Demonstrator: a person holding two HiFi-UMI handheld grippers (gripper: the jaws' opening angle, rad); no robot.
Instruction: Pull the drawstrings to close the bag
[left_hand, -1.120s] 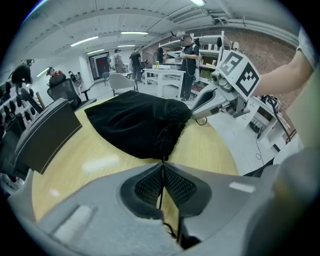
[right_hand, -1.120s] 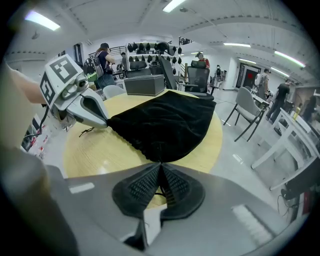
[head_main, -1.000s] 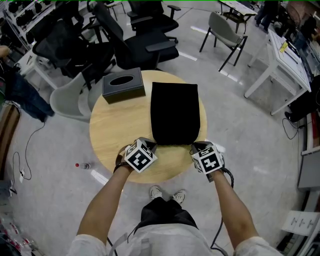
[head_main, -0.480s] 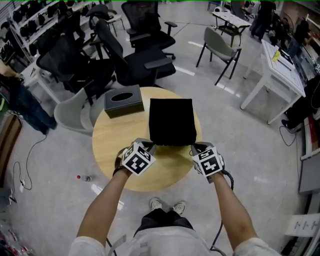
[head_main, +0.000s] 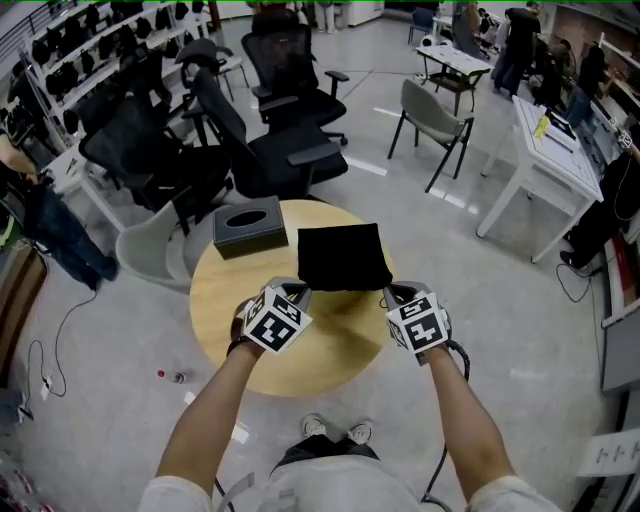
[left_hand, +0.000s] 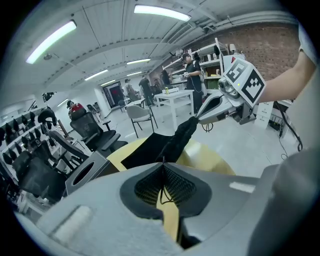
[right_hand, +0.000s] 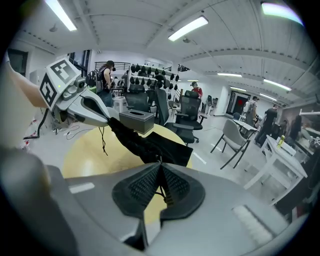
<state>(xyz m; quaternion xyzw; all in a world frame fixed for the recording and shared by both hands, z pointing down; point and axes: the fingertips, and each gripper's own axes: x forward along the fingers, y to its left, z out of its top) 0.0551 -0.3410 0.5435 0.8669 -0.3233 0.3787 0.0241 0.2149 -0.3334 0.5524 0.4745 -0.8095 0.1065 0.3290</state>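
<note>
Tissue box (head_main: 250, 227), bag (head_main: 342, 258) block far half of table (head_main: 222, 300); near half free

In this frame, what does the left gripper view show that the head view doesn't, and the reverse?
Only the left gripper view: the left gripper shut on a thin black drawstring, and the ceiling lights.
Only the head view: the person's shoes, a small bottle on the floor, and the whole round table from above.
Both: the black bag, the right gripper and the grey tissue box.
</note>
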